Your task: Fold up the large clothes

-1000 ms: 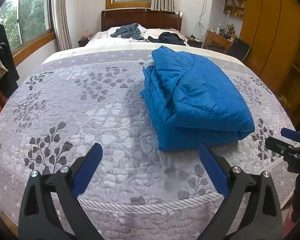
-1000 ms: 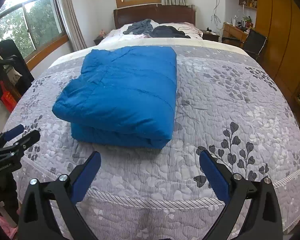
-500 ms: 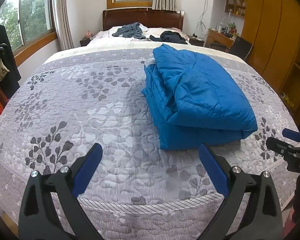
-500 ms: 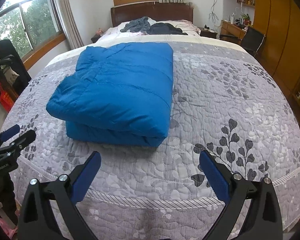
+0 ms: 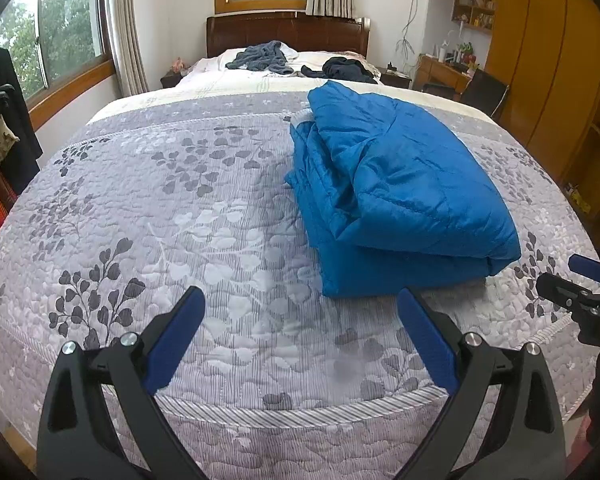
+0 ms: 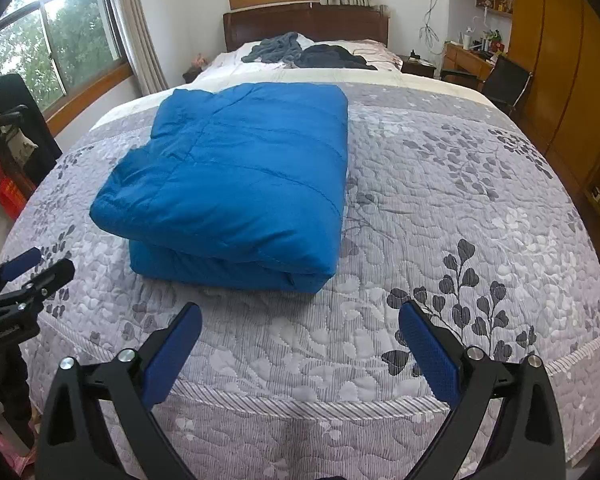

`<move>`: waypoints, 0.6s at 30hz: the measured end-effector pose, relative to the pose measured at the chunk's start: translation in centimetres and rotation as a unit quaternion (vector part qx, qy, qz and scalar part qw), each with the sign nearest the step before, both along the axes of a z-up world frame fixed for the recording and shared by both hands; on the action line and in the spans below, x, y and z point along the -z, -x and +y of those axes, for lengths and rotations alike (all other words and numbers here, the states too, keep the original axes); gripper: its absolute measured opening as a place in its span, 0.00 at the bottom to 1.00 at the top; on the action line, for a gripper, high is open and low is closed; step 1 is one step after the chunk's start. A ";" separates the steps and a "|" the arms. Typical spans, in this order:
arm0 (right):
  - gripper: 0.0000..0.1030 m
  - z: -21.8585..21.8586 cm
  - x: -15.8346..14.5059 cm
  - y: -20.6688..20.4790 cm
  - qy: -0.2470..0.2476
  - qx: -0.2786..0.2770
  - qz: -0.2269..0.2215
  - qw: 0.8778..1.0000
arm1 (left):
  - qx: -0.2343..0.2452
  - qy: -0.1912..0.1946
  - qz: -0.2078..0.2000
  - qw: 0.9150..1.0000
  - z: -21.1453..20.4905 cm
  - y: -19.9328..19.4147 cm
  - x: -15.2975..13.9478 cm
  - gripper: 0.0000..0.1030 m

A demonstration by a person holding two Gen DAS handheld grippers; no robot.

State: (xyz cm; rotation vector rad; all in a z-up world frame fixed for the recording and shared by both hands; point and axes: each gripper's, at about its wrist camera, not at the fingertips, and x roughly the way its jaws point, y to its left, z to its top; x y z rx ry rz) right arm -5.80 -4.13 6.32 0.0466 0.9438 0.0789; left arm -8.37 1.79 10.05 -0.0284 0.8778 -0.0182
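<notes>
A blue quilted jacket (image 5: 400, 192) lies folded into a thick rectangle on the grey leaf-patterned bedspread (image 5: 180, 208). My left gripper (image 5: 300, 300) is open over the bed's foot, left of the jacket's near edge, holding nothing. The right gripper (image 5: 580, 276) shows at the right edge of that view. In the right wrist view the folded jacket (image 6: 236, 184) lies ahead and to the left, and my right gripper (image 6: 300, 316) is open and empty just short of it. The left gripper (image 6: 28, 272) shows at the left edge there.
Dark clothes (image 5: 260, 56) lie heaped near the wooden headboard (image 5: 284, 32). A wooden wardrobe (image 5: 548, 72), a desk and a black chair (image 5: 484, 92) stand to the right. Windows and a rack with dark garments (image 5: 4, 120) are on the left.
Both grippers have drawn back slightly from the folded jacket, and the views have shifted a little. The jacket stays folded where it was.
</notes>
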 end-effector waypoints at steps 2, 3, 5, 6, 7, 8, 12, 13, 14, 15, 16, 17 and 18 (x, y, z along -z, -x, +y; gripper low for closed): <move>0.96 0.0 0.0 -0.1 0.000 -0.001 0.000 1.000 | 0.000 0.000 0.000 1.000 0.0 0.0 0.0 0.93; 0.96 0.0 0.1 -0.1 0.000 -0.002 0.000 1.000 | 0.000 0.000 -0.001 1.000 0.0 0.0 0.0 0.93; 0.96 0.0 0.0 -0.1 -0.001 -0.001 0.001 1.000 | 0.000 0.000 0.000 1.000 0.0 0.0 0.0 0.93; 0.96 0.0 0.0 -0.1 -0.001 -0.002 0.001 1.000 | 0.000 0.000 -0.001 1.000 0.0 0.0 0.0 0.93; 0.96 0.0 0.1 -0.2 -0.001 -0.001 0.001 1.000 | 0.000 0.000 -0.001 1.000 0.0 0.0 0.0 0.93; 0.96 0.0 0.0 -0.1 0.000 -0.002 0.001 1.000 | 0.000 0.000 -0.001 1.000 0.0 0.0 0.0 0.93; 0.96 0.0 0.0 -0.2 -0.001 -0.002 0.001 1.000 | 0.000 -0.001 -0.001 1.000 0.0 0.0 0.0 0.93; 0.96 0.0 0.1 -0.2 -0.001 -0.002 0.001 1.000 | 0.000 0.000 -0.001 1.000 0.0 0.0 0.0 0.93; 0.96 0.0 0.1 -0.2 0.000 -0.002 0.001 1.000 | 0.000 0.000 0.000 1.000 0.0 0.0 0.0 0.93; 0.96 0.0 0.0 -0.2 0.000 -0.002 0.001 1.000 | 0.000 0.000 0.000 1.000 0.0 0.0 0.0 0.93; 0.96 0.0 0.1 -0.2 -0.001 -0.003 0.001 1.000 | 0.000 0.000 0.000 1.000 0.0 0.0 0.0 0.93; 0.96 0.0 0.1 -0.3 -0.001 -0.003 0.001 1.000 | 0.000 -0.001 -0.001 1.000 0.0 0.0 0.0 0.93; 0.96 0.0 0.1 -0.3 -0.002 -0.004 0.001 1.000 | 0.000 0.000 -0.001 1.000 0.0 0.0 0.0 0.93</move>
